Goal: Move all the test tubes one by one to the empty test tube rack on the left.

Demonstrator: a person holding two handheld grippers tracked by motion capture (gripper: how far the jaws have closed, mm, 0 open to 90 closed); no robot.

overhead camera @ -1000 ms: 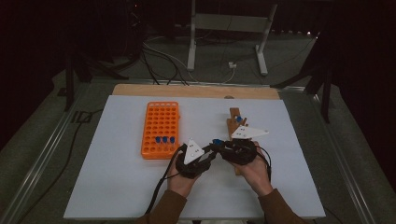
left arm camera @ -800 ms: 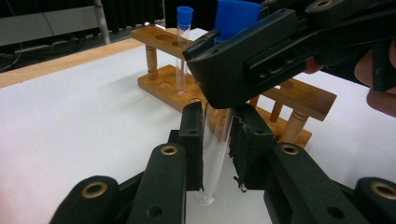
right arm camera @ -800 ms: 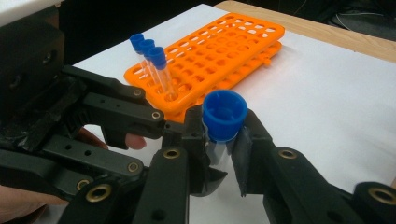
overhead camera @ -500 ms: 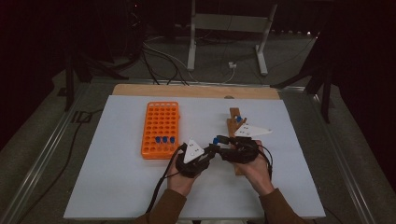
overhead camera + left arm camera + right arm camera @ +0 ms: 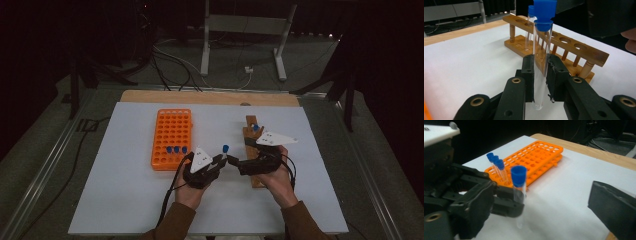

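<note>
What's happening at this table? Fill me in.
A person is moving blue-capped test tubes between racks with a hand-held gripper in each hand. The left gripper is shut on an upright test tube, held above the white table between the orange rack and the wooden rack. The right gripper has just opened its fingers, which stand wide beside the tube without pressing it. Three capped tubes stand in the orange rack; one more stands in the wooden rack.
</note>
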